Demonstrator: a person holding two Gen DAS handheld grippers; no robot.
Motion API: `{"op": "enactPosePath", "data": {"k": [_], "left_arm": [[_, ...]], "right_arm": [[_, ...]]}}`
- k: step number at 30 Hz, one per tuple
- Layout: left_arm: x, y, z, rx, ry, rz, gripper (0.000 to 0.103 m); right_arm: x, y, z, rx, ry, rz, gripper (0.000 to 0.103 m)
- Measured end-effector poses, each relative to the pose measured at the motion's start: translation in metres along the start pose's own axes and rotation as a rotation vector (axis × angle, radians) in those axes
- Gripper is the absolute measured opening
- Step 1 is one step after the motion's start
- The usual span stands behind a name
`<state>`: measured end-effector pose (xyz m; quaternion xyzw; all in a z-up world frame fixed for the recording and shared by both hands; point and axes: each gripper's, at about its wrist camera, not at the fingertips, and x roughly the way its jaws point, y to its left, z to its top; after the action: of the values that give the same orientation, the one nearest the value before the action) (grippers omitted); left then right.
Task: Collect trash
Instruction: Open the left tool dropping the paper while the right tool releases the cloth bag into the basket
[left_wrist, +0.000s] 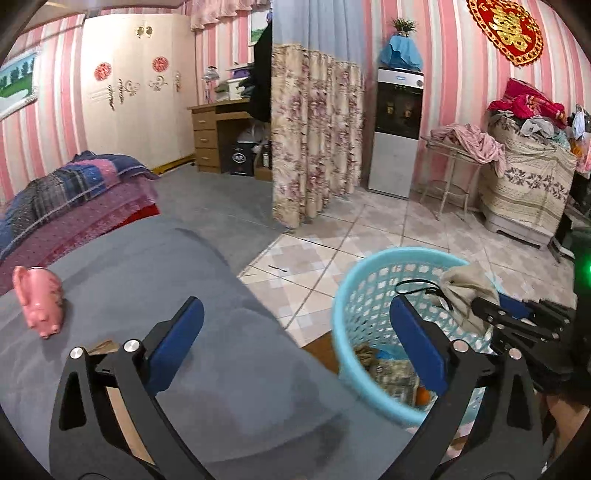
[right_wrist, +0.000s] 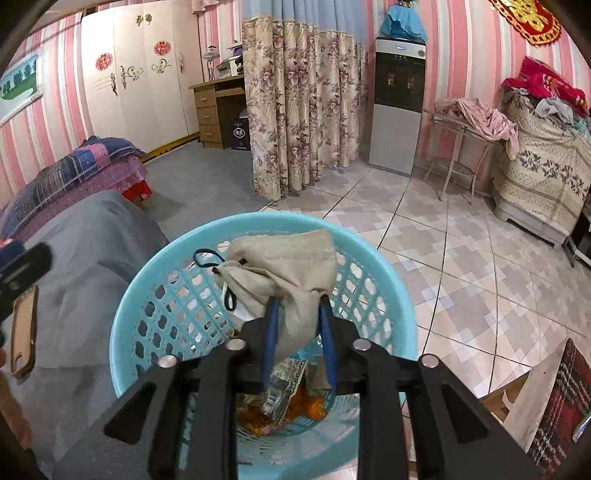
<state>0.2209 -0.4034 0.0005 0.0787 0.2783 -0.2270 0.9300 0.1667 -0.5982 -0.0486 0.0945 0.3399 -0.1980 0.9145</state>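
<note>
A crumpled beige cloth face mask with black ear loops (right_wrist: 284, 273) hangs pinched between the closed blue pads of the right hand-held gripper (right_wrist: 297, 317), directly above the open mouth of the round light-blue plastic lattice basket (right_wrist: 147, 302). Release should drop it straight in. The basket already holds printed wrappers and orange scraps (right_wrist: 291, 402). The left hand-held gripper (left_wrist: 295, 332) is spread wide and empty over the grey-covered bed's edge (left_wrist: 221, 362), beside the basket.
</note>
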Motion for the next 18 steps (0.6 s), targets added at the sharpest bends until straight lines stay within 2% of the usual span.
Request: {"op": "enactPosePath", "data": {"k": [2, 4, 8, 12, 13, 18], "left_arm": [[-0.008, 0.007, -0.004, -0.001, -0.003, 0.02, 0.097], [-0.016, 0.015, -0.007, -0.014, 0.001, 0.019, 0.097], [-0.031, 0.029, -0.013, -0.037, 0.003, 0.022, 0.097], [-0.052, 0.045, -0.018, -0.056, -0.009, 0.036, 0.097], [-0.057, 0.049, -0.02, -0.061, -0.009, 0.041, 0.097], [-0.086, 0.075, -0.037, -0.091, -0.005, 0.058, 0.097]], "right_arm": [[0.003, 0.007, -0.001, -0.014, -0.002, 0.003, 0.064], [0.002, 0.012, -0.002, -0.033, -0.005, 0.011, 0.069], [-0.003, 0.018, -0.003, -0.044, -0.022, 0.02, 0.087], [-0.01, 0.02, -0.001, -0.033, -0.048, 0.023, 0.092], [-0.01, 0.021, 0.0, -0.033, -0.051, 0.022, 0.098], [-0.022, 0.031, 0.0, -0.057, -0.087, 0.014, 0.099]]}}
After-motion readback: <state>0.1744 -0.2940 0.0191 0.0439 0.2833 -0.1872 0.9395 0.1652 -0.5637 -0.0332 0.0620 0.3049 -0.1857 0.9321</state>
